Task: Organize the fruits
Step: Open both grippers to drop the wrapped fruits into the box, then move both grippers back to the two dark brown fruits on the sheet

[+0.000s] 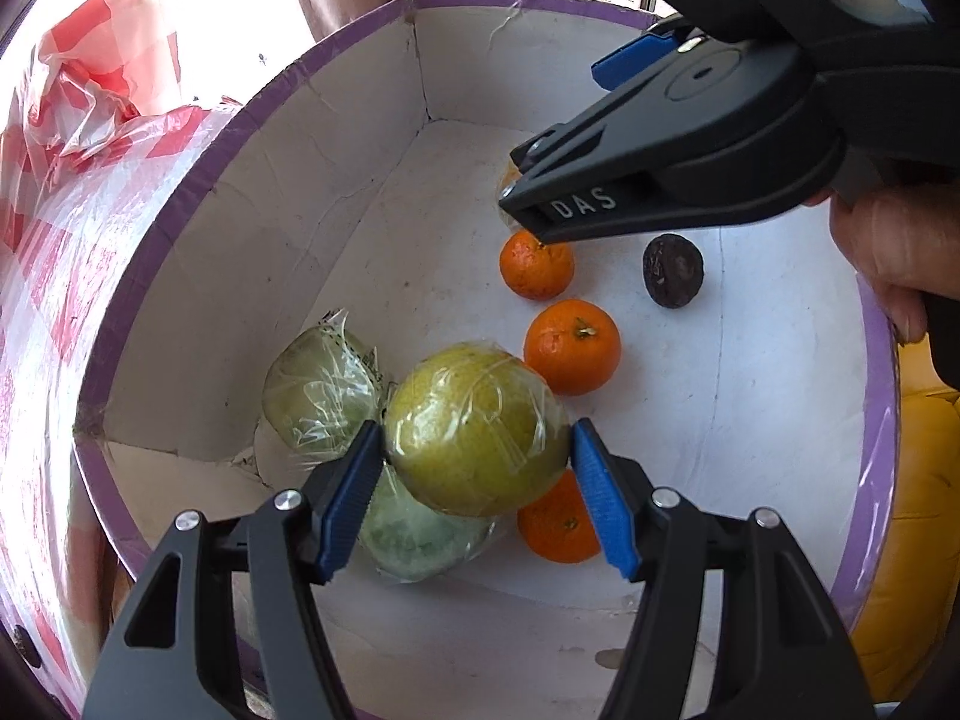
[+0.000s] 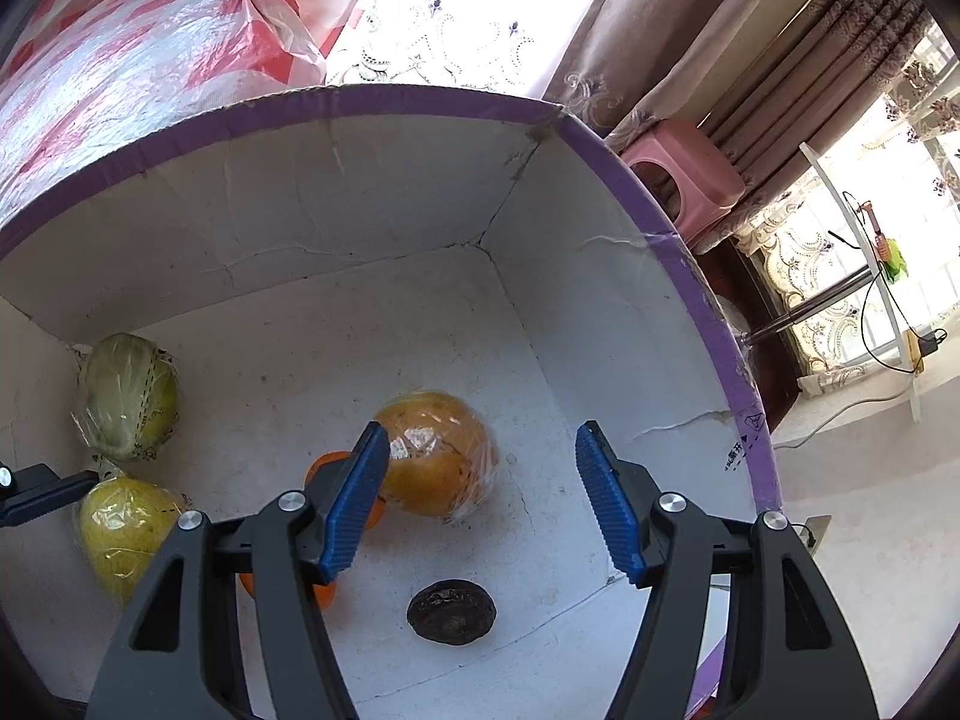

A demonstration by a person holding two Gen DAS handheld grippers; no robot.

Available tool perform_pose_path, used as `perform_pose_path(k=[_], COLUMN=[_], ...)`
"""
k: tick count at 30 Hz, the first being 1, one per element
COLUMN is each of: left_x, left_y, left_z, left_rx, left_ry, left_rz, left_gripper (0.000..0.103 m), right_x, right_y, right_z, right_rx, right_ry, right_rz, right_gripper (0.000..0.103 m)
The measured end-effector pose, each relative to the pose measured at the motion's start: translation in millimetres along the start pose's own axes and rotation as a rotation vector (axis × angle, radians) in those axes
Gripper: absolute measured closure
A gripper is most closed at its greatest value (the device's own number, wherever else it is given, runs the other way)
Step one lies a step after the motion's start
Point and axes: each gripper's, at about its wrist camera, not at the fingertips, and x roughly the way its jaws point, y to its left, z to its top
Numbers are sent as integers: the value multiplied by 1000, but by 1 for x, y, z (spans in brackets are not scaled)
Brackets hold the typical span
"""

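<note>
— So, where do we have the fruit?

— We hold the yellow-green wrapped fruit (image 1: 477,429) in our left gripper (image 1: 477,468); both blue pads (image 1: 354,498) press its sides, and it hangs above the floor of the white box (image 1: 336,222) with the purple rim; under it lies a paler green wrapped fruit (image 1: 414,531), and just beside that another green wrapped fruit (image 1: 324,387) near the box wall.

— And the small ones?

— Three tangerines sit on the box floor; one (image 1: 558,519) peeks from under the held fruit, one (image 1: 572,346) lies just past it, one (image 1: 536,264) farther on; a dark wrinkled fruit (image 1: 673,270) rests apart to their right.

— Our right gripper?

— Our right gripper (image 2: 480,492) hangs over the box with its jaws wide and nothing between them; beyond its fingers we see an orange wrapped fruit (image 2: 438,456) on the floor; a red-checked plastic bag (image 1: 66,180) lies outside the box.
</note>
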Motion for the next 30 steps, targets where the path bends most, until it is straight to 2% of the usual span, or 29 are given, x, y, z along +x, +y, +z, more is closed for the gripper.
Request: perform_pose_path(k=[5,9,17,22,30], left_x=[-1,-7,-17,-29,-76], left_y=[-2,1,3,9,30], left_z=[2,-1,-4,-4,-13], left_rx=[-5,-18,-31,-63,-164], left_ry=[-6,-33,-68,-118,-256], left_rz=[4,-7,-3,-1,22], left_gripper=[38,26,25,25,25], right_x=[-4,-8,-13,-17,-40], right_y=[-4,-5,-16,-25,-38], right_z=[-1,0,-2,-2,-8], right_rx=[6,13,62,109,197], right_ry=[-23,-39,-73,-106,-193], right_rz=[3,2,9,14,25], right_gripper=[26,18,17,16,16])
